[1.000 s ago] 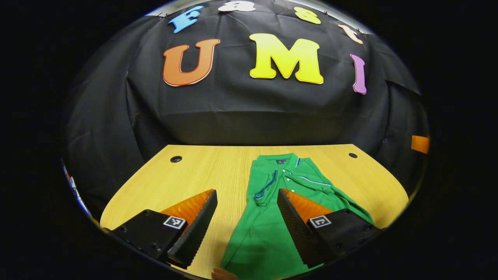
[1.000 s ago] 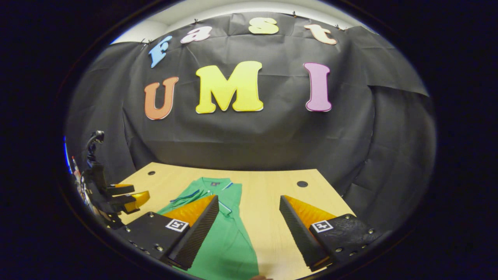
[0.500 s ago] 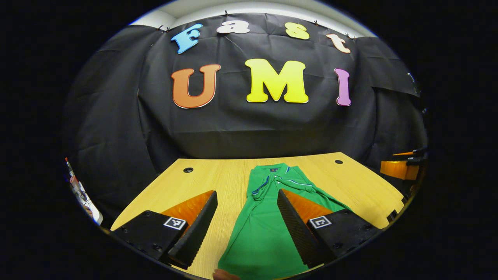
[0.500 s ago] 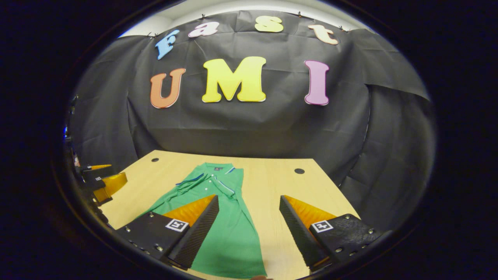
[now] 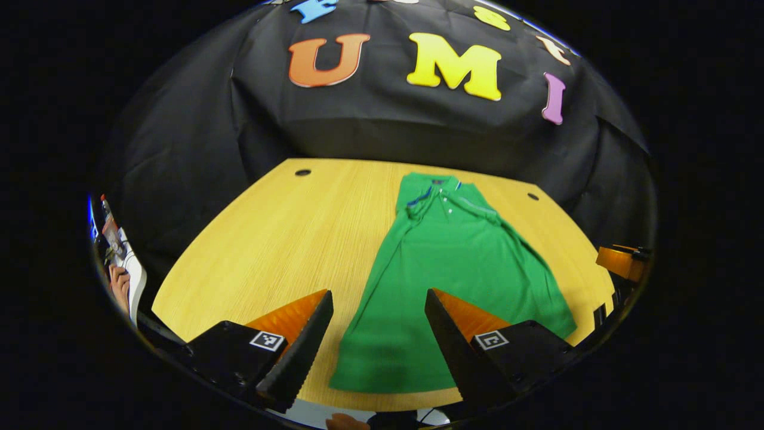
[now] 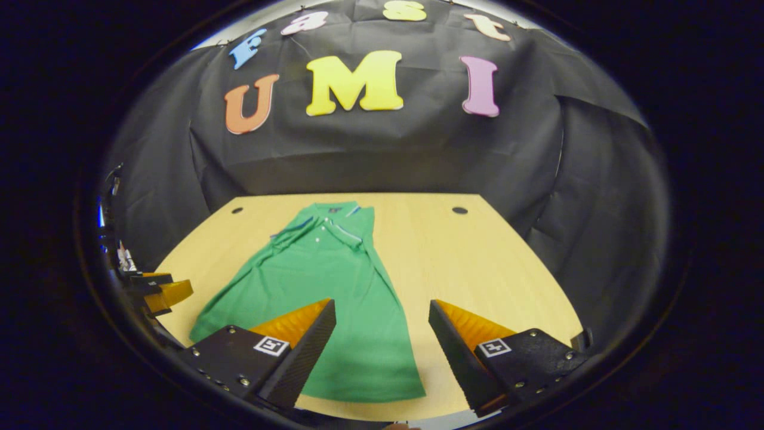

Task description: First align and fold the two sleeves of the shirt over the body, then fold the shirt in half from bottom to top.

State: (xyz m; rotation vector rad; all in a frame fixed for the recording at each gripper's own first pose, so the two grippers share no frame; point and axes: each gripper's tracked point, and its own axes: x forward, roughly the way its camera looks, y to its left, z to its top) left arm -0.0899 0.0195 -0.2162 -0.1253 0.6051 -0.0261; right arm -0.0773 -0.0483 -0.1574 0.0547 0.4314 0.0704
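Observation:
A green polo shirt [image 5: 453, 263] lies flat on the wooden table [image 5: 268, 239], collar [image 5: 431, 180] at the far end and hem at the near edge. Both sleeves lie folded in over the body. My left gripper [image 5: 378, 294] hovers open above the hem's left corner, holding nothing. In the right gripper view the shirt [image 6: 322, 280] lies left of centre, and my right gripper [image 6: 382, 302] stands open over its right hem corner. Each gripper also appears far off in the other's view: the right gripper [image 5: 618, 261] at the right edge, the left gripper [image 6: 161, 292] at the left edge.
The table [image 6: 477, 263] has small round holes near its far corners [image 5: 302, 172] [image 6: 459, 210]. Black cloth walls close in the back and sides. A person's hand [image 5: 119, 285] and some white items sit at the left edge of the left gripper view.
Both grippers have pulled back toward the table's near edge and tilted downward, so the whole shirt down to its hem now shows. Both stay open; the shirt has not moved.

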